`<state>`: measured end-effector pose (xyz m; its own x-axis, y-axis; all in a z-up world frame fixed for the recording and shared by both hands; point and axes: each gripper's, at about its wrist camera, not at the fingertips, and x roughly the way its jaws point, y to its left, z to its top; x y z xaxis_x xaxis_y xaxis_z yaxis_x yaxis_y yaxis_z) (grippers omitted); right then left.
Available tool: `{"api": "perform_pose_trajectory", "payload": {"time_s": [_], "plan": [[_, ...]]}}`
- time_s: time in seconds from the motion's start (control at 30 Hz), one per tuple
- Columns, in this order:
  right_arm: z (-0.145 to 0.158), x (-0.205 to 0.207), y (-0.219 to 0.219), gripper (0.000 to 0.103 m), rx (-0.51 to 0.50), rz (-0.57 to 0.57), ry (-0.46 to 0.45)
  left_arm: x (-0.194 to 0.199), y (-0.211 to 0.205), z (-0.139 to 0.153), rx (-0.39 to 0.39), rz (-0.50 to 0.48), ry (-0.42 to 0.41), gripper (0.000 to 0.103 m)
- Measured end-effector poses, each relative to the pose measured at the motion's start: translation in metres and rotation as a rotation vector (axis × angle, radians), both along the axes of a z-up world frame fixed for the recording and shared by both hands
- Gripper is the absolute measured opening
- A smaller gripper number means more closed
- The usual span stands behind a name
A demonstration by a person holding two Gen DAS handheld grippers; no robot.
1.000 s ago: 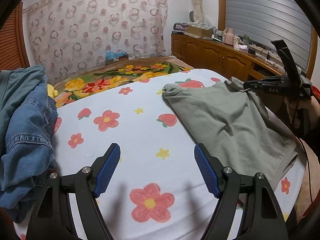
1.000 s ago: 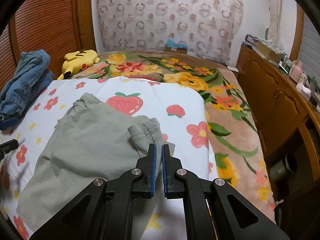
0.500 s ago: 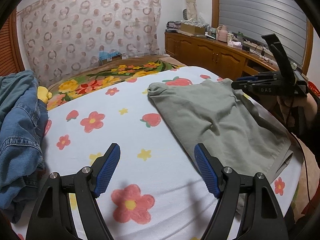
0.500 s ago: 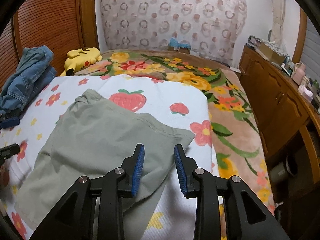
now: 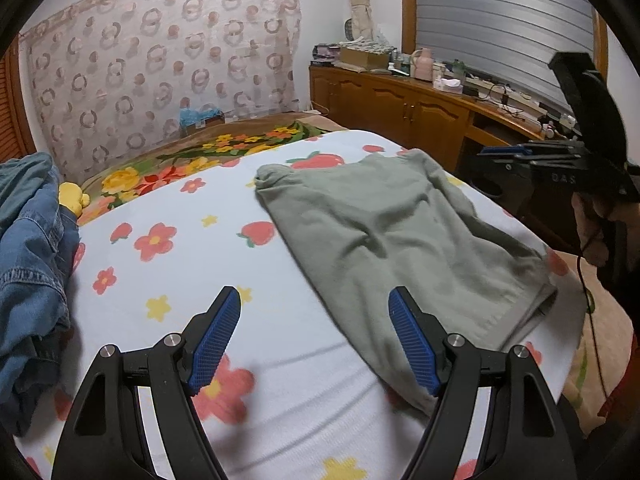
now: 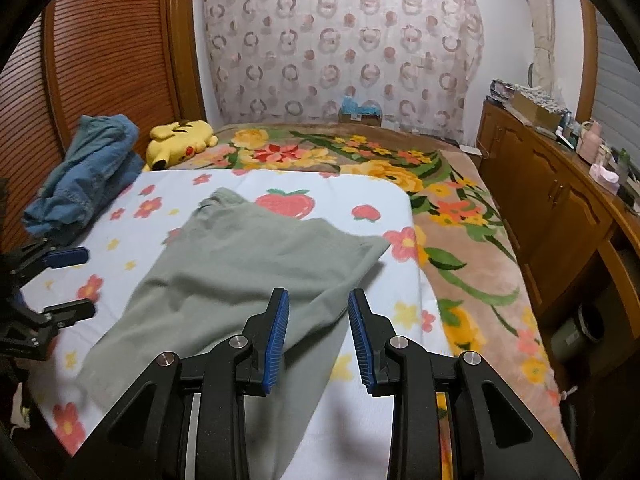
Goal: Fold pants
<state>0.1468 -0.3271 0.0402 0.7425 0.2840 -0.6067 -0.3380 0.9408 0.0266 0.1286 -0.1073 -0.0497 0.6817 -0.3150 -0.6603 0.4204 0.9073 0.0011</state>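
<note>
The grey-green pants [image 5: 392, 232] lie folded flat on the white flowered sheet [image 5: 180, 264]; they also show in the right wrist view [image 6: 248, 276]. My left gripper [image 5: 314, 336] is open and empty, held above the sheet at the pants' left edge. My right gripper [image 6: 318, 322] is open and empty, raised above the pants' near right part. The right gripper also shows in the left wrist view [image 5: 516, 152] beyond the pants' right side, and the left gripper shows in the right wrist view [image 6: 68, 284] at the left edge.
A heap of blue denim clothes [image 5: 32, 264] lies at the bed's left side, also in the right wrist view [image 6: 84, 176]. A yellow plush toy [image 6: 180, 140] sits behind it. A floral blanket [image 6: 460, 248] covers the rest. Wooden cabinets [image 6: 560, 208] line the right wall.
My right gripper opened and let go of the pants' corner, which now lies flat. It lifted back a little. My left gripper moved right, closer to the pants.
</note>
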Motion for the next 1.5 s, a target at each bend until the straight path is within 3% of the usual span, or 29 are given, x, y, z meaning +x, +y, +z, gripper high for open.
{"api": "perform_pose_trajectory", "payload": {"time_s": [0.53, 0.93, 1.27, 1.43, 1.5], "plan": [[-0.024, -0.069, -0.008, 0.039, 0.046, -0.024, 0.030, -0.045, -0.010, -0.007, 0.007, -0.033, 0.013, 0.077], [-0.031, -0.082, -0.005, 0.039, 0.062, -0.042, 0.070, -0.056, -0.021, -0.021, 0.020, -0.076, 0.052, 0.077], [-0.036, -0.081, -0.005, 0.039, 0.090, -0.052, 0.098, -0.046, -0.038, -0.023, 0.075, -0.064, 0.016, 0.077], [-0.038, -0.082, -0.002, 0.030, 0.088, -0.037, 0.112, -0.047, -0.034, -0.023, 0.052, -0.061, 0.014, 0.066], [-0.037, -0.082, -0.001, 0.021, 0.083, -0.032, 0.109, -0.048, -0.034, -0.022, 0.046, -0.067, 0.013, 0.060]]}}
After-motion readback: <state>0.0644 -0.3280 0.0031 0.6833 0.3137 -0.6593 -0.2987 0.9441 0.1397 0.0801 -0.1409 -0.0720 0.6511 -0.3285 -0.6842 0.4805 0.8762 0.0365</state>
